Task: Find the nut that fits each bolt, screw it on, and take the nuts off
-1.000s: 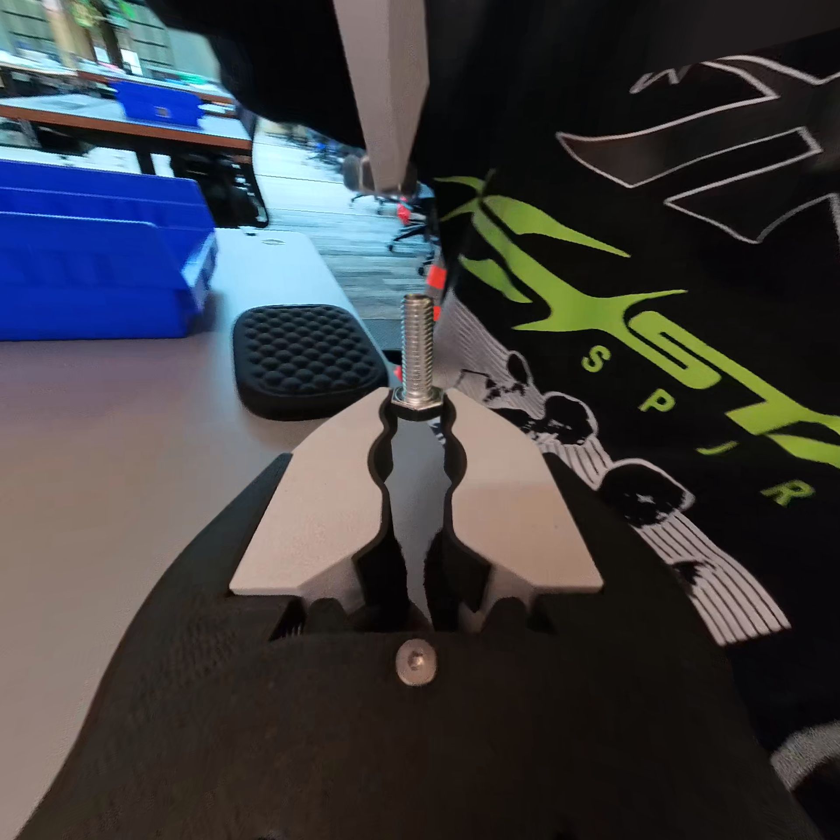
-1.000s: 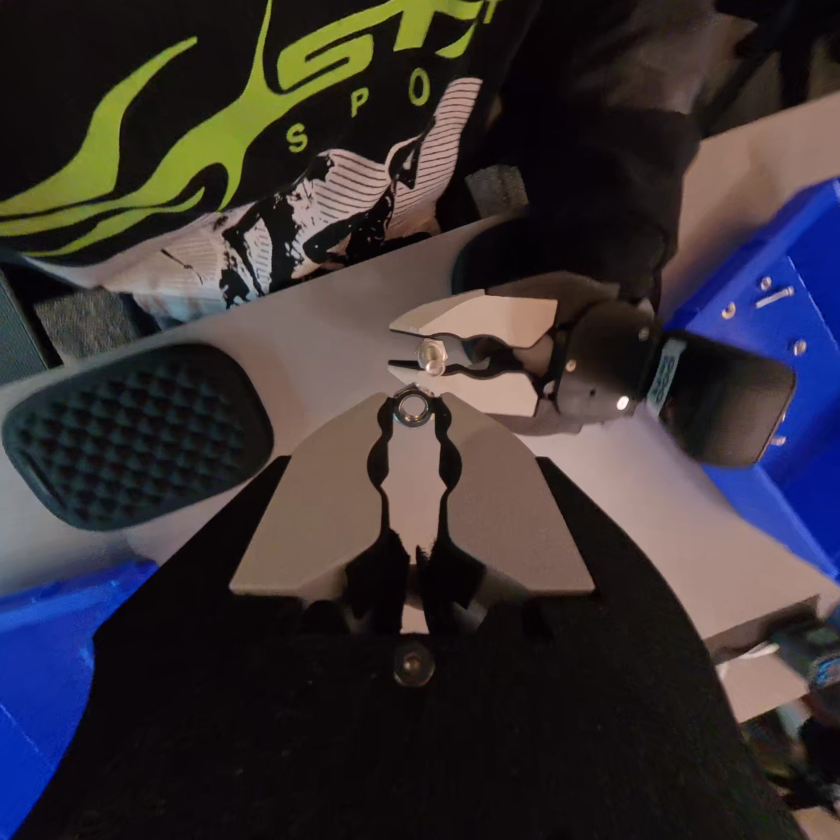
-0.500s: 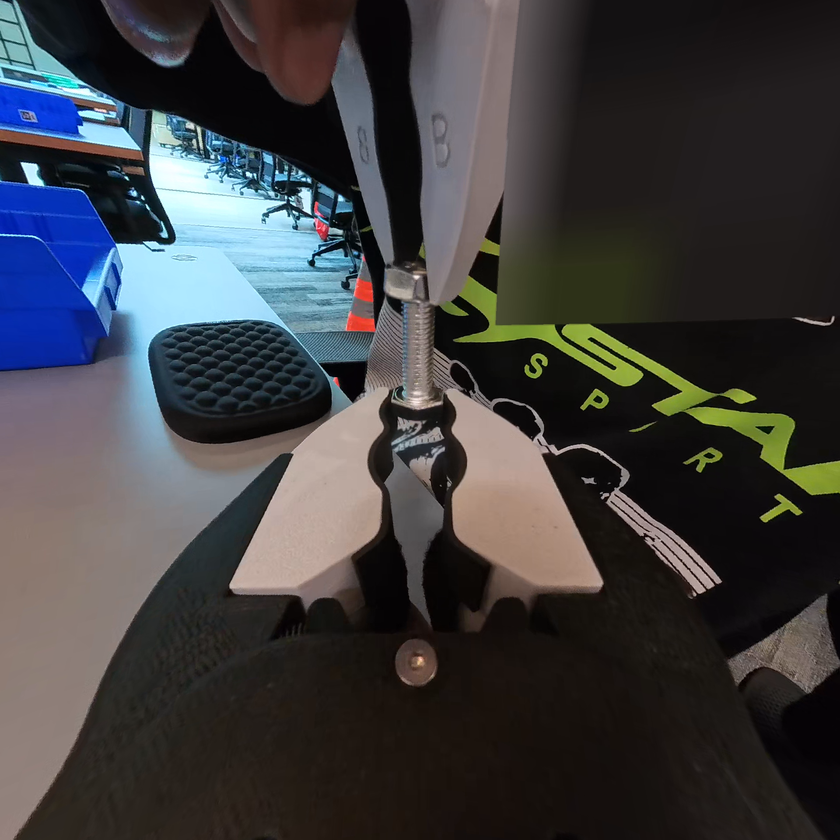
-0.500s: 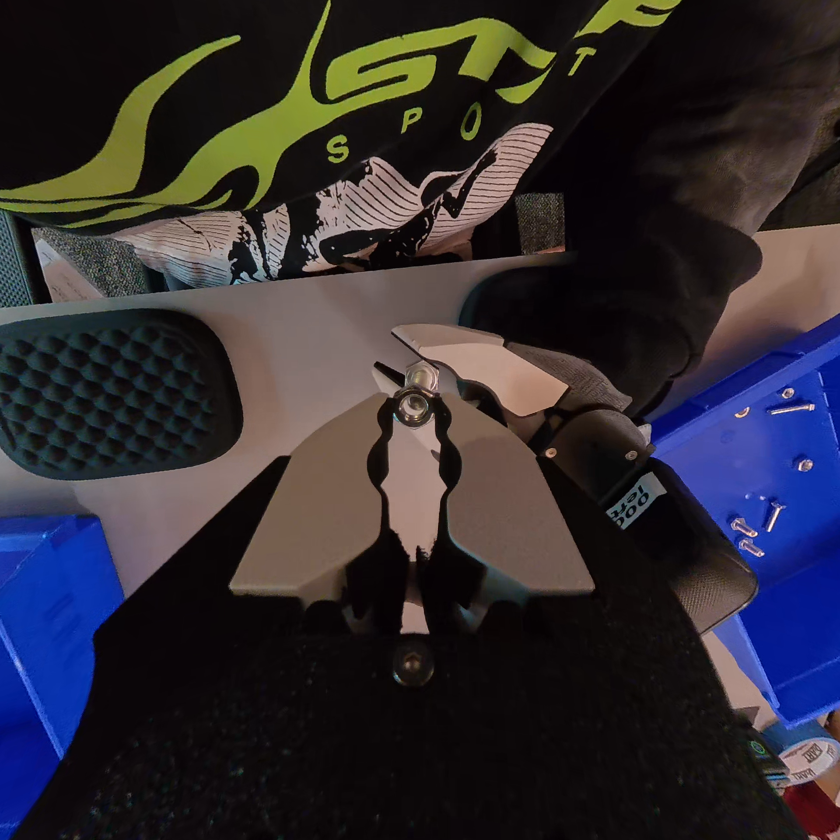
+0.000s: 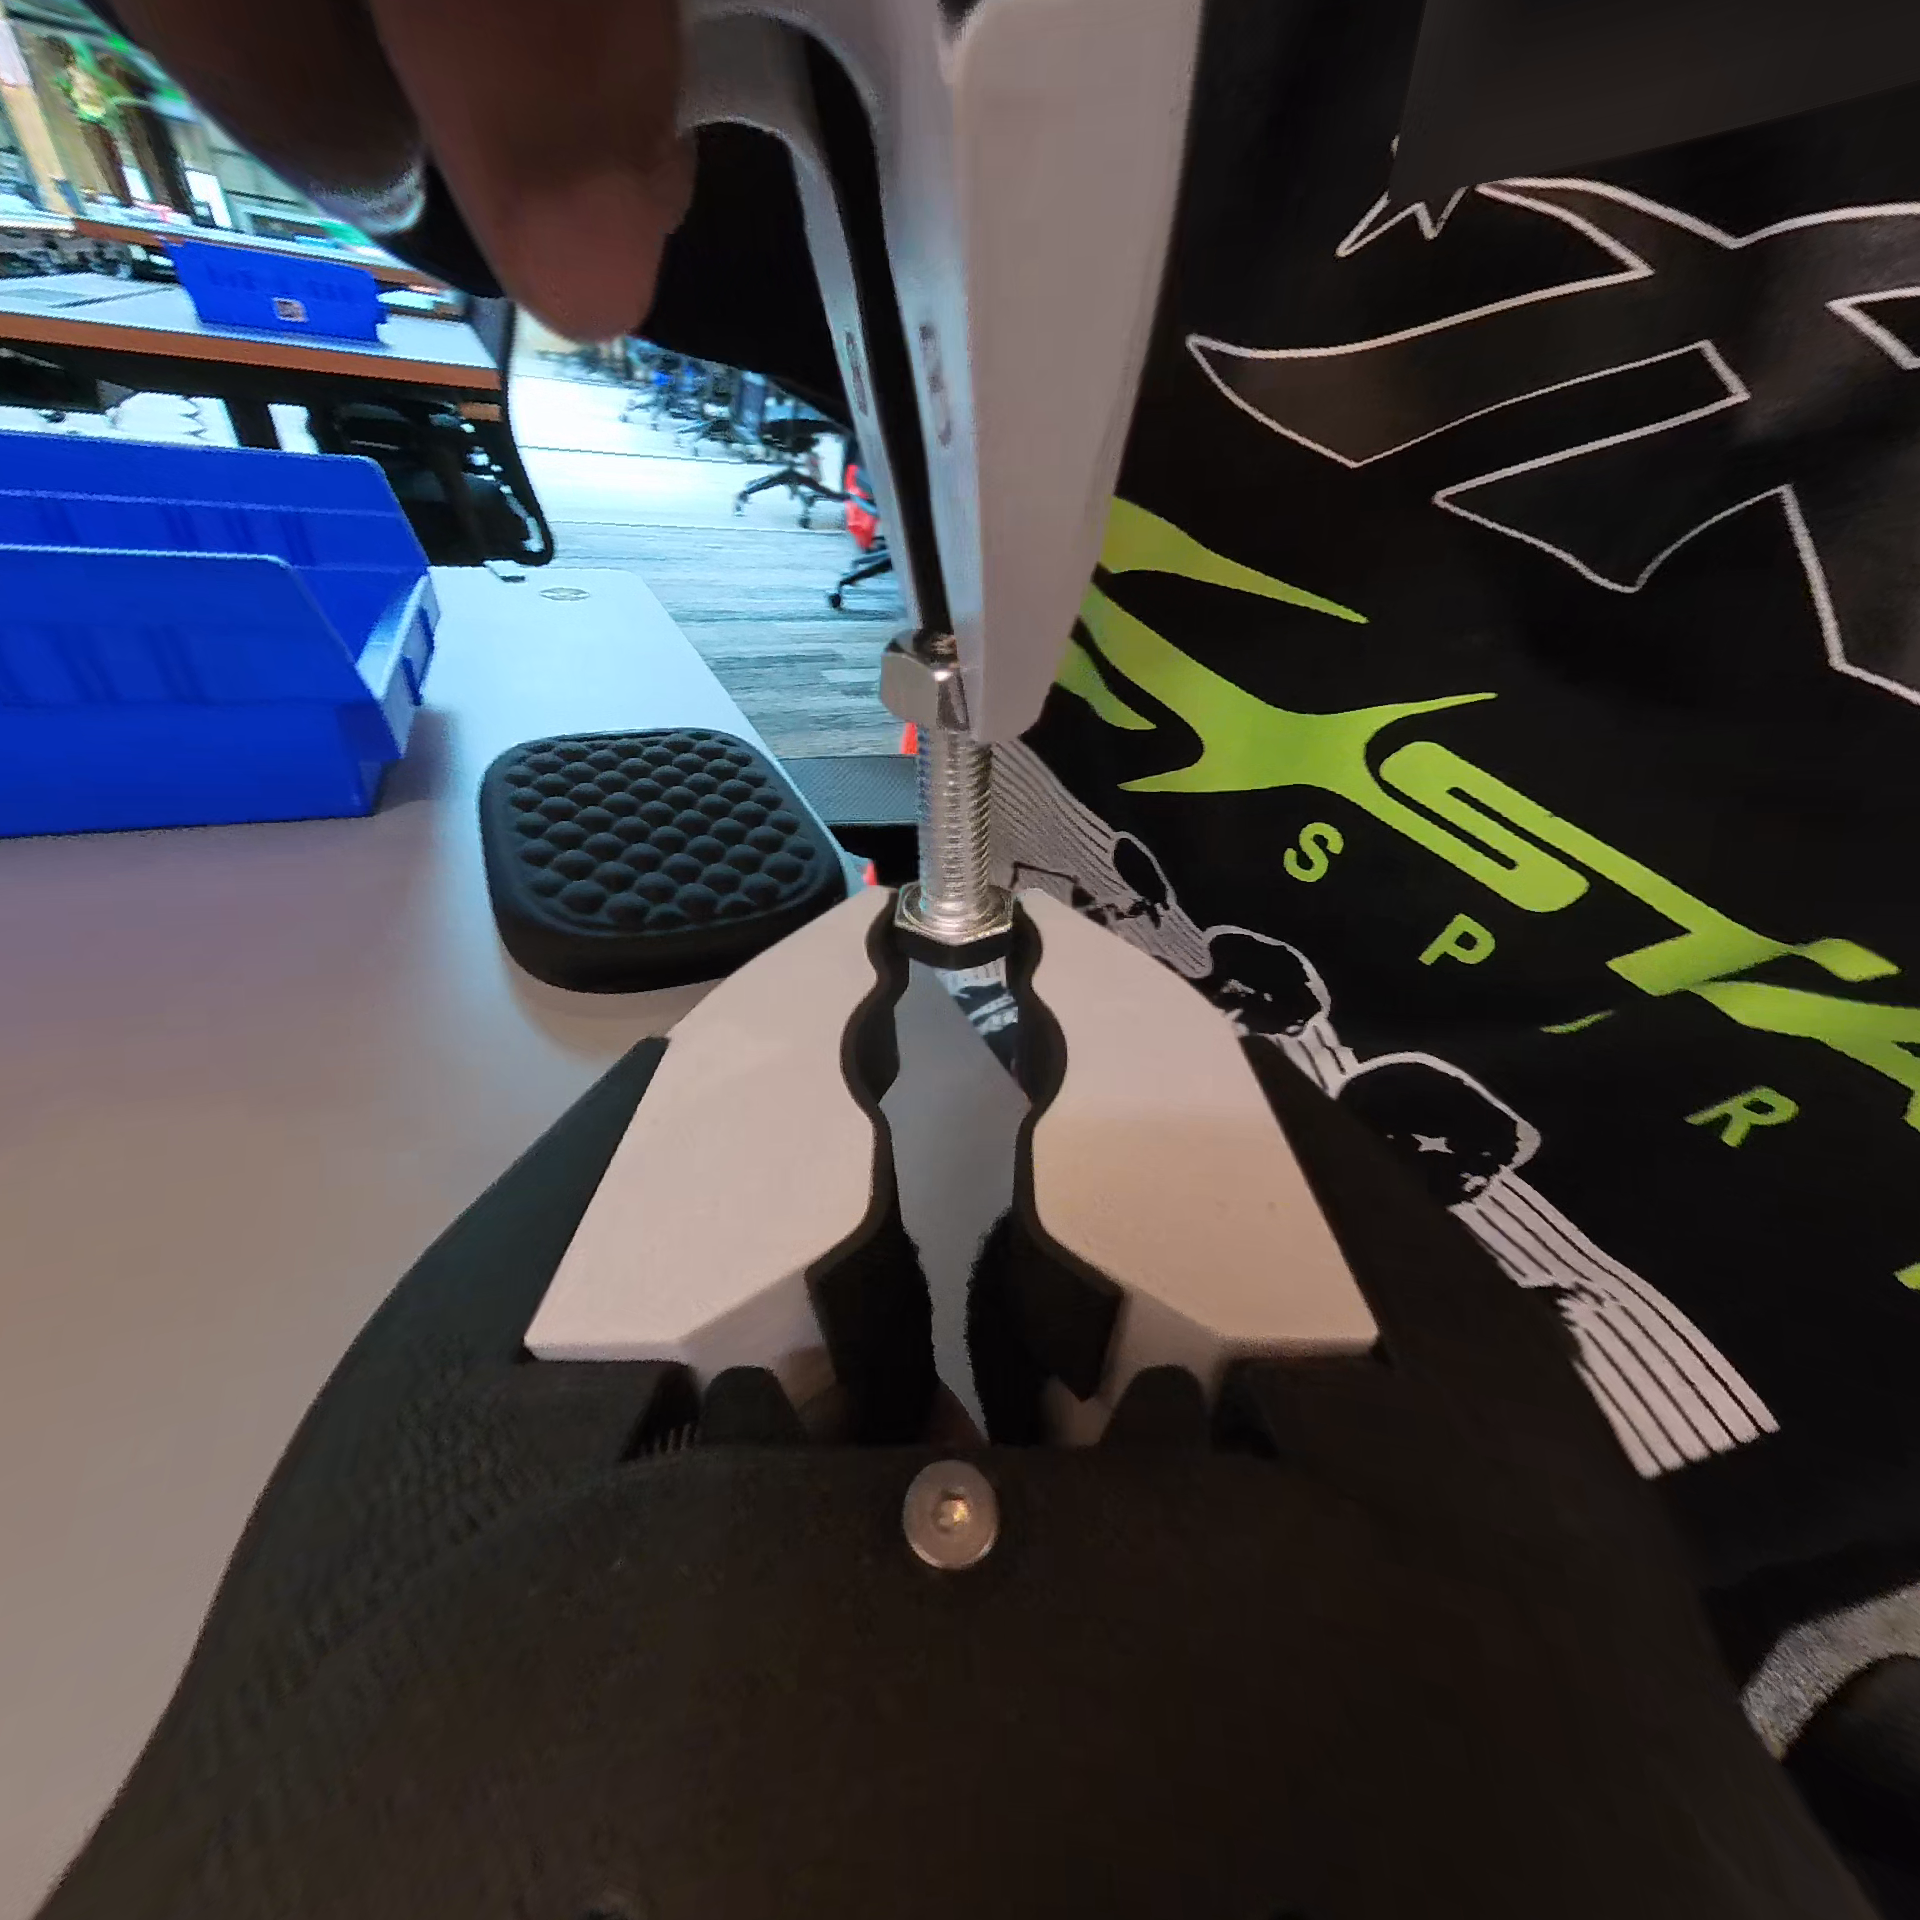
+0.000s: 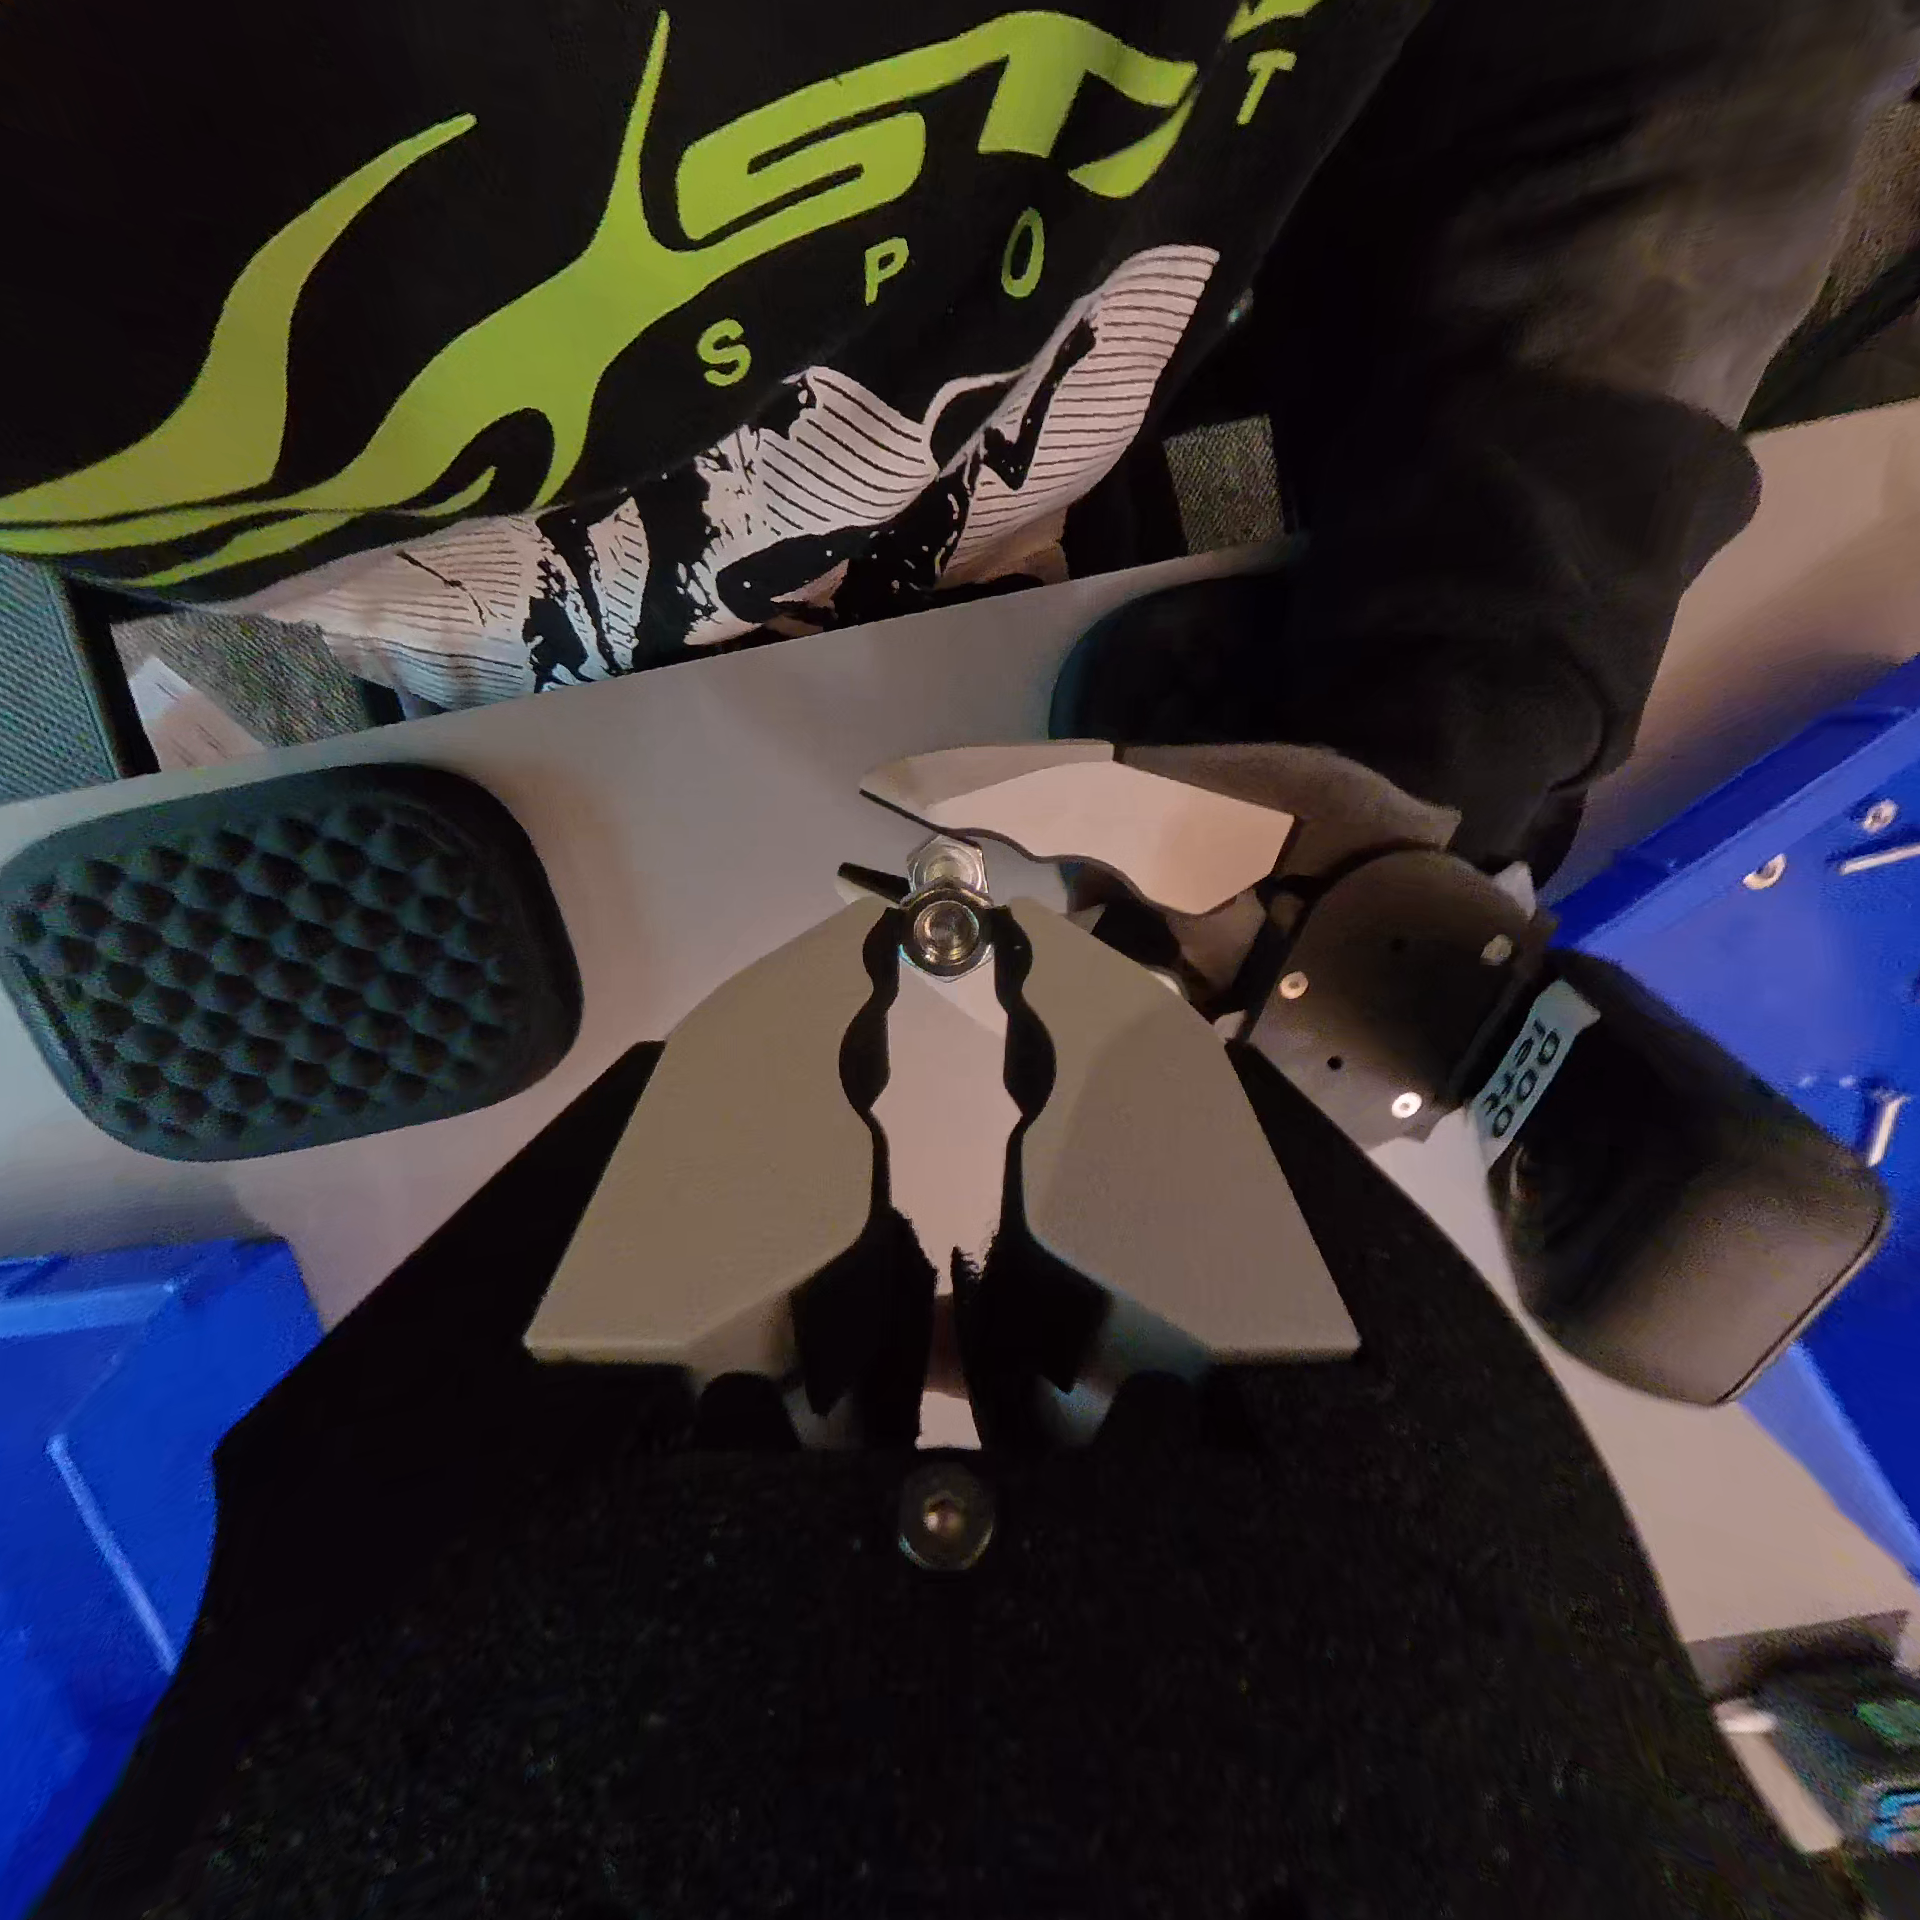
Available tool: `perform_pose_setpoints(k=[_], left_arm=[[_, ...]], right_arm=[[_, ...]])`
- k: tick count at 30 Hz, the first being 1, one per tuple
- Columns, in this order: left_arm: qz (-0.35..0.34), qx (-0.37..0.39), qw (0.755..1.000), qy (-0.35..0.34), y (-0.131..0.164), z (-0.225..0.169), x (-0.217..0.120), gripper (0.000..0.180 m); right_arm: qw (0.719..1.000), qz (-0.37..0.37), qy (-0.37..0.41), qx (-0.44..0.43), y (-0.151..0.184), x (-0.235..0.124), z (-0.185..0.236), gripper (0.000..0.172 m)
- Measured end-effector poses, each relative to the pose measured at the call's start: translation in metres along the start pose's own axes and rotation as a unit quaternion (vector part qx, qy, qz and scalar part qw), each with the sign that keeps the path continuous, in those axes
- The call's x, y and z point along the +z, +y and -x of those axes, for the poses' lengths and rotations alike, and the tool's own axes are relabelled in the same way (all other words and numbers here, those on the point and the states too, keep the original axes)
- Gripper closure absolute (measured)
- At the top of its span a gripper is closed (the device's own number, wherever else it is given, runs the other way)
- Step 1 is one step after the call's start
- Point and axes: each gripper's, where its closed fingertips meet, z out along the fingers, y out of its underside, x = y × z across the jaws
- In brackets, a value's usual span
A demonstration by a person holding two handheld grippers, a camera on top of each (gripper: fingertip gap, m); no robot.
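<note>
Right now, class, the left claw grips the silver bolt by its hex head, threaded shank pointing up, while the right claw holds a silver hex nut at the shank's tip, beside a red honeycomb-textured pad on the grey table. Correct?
One slip: the honeycomb-textured pad is black, not red, as the left wrist view shows. The left claw does grip the silver bolt by its hex head, and the right claw holds the silver hex nut at the tip, above the grey table.

Lime-green lettering runs across the person's black shirt (image 5: 1507, 831). A white label (image 6: 1536, 1060) with dark print sits on the left gripper (image 6: 896, 831). Small embossed marks stand on the right gripper's (image 5: 940, 649) fingers (image 5: 935, 384).
</note>
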Motion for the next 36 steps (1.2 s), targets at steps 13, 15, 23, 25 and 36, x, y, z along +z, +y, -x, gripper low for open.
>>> perform_pose_setpoints(k=[13,15,23,25,36], left_arm=[[-0.001,-0.031,0.906,-0.422,-0.003,0.079,-0.037,0.162],[-0.004,-0.027,0.883,-0.469,-0.003,0.085,-0.043,0.163],[0.012,-0.014,0.855,-0.519,0.001,0.093,-0.049,0.163],[0.016,-0.015,0.856,-0.517,0.002,0.094,-0.048,0.162],[0.012,-0.022,0.869,-0.494,0.003,0.092,-0.045,0.162]], right_arm=[[0.932,0.068,0.115,0.337,0.064,-0.016,-0.014,0.154],[0.908,0.07,0.137,0.39,0.07,-0.018,-0.016,0.154],[0.848,0.049,0.168,0.5,0.079,-0.017,-0.015,0.154],[0.849,0.048,0.166,0.5,0.08,-0.016,-0.015,0.154],[0.84,0.0,0.181,0.512,0.084,-0.016,-0.014,0.117]])
